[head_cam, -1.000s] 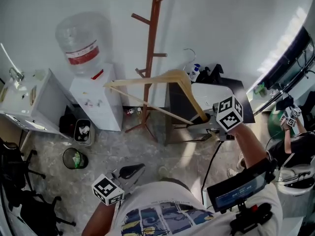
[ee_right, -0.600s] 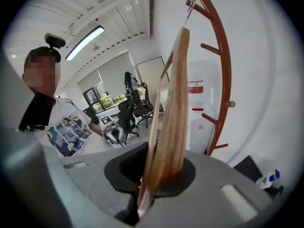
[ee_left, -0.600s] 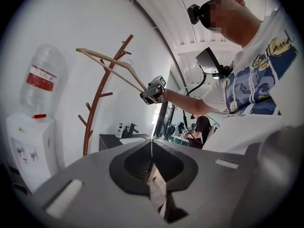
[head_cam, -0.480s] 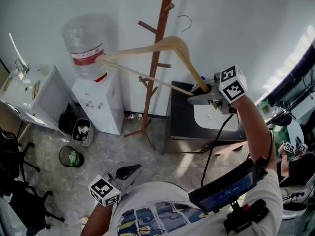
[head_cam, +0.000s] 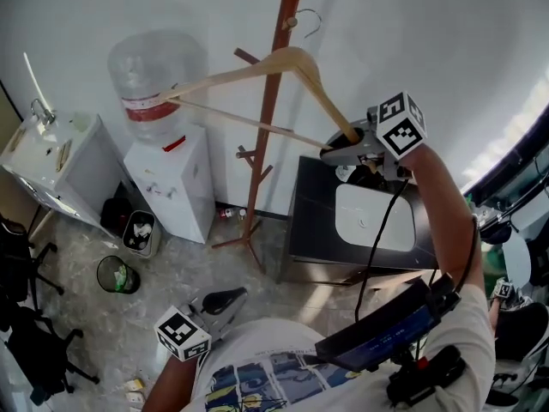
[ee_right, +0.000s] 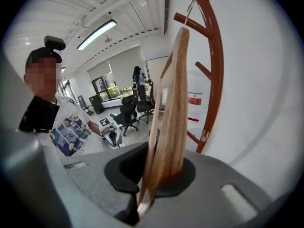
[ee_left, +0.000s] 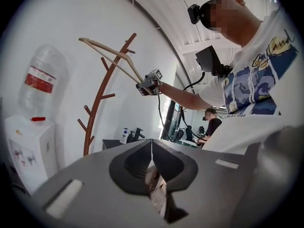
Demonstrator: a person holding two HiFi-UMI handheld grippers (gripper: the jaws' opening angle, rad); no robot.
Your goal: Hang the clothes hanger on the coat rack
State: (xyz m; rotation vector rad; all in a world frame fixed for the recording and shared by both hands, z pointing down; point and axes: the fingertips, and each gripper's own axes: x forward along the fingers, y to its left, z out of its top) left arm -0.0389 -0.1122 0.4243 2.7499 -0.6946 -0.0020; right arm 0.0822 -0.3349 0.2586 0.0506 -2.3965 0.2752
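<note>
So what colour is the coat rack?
The coat rack is reddish-brown. It shows best in the head view.

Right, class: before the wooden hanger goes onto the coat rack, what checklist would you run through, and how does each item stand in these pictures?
1. Grip: right gripper shut on one end of the clothes hanger: ok.
2. Height: the hanger's wire hook is up beside the upper pegs of the coat rack: ok.
3. Hook over a peg: it shows beside the pole, resting on no peg: not ok.
4. Hook opening facing a peg: cannot tell.
5. Left gripper out of the way: shut, empty, low by the person's body: ok.
6. Hanger's far end clear of the water bottle: the left gripper view shows a gap: ok.
</note>
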